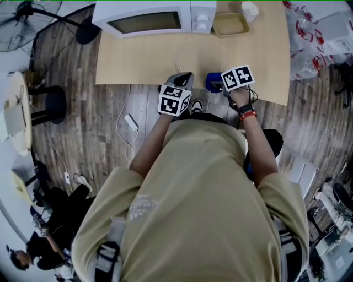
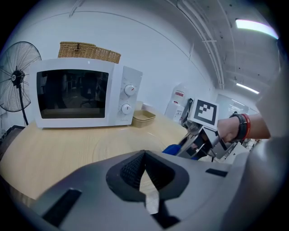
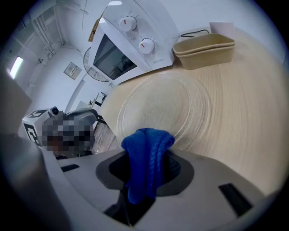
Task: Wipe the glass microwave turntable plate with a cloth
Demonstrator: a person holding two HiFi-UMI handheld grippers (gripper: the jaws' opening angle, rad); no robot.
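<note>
The clear glass turntable plate (image 3: 162, 106) lies flat on the wooden table (image 1: 265, 66), in front of the microwave; it shows only faintly in the head view (image 1: 199, 59) and the left gripper view (image 2: 119, 143). My right gripper (image 3: 146, 173) is shut on a blue cloth (image 3: 145, 155), which hangs bunched over the plate's near rim. The head view has that cloth (image 1: 212, 81) at the table's front edge. My left gripper (image 2: 144, 158) is shut with nothing in it, hovering at the front edge (image 1: 185, 77) just left of the right gripper (image 2: 201, 137).
A white microwave (image 1: 146, 19) with its door shut stands at the back of the table, a wicker basket (image 2: 88, 50) on top. Right of it sit a beige container (image 1: 230, 25) and a white cup (image 1: 250, 10). A fan (image 2: 16, 81) stands off the left.
</note>
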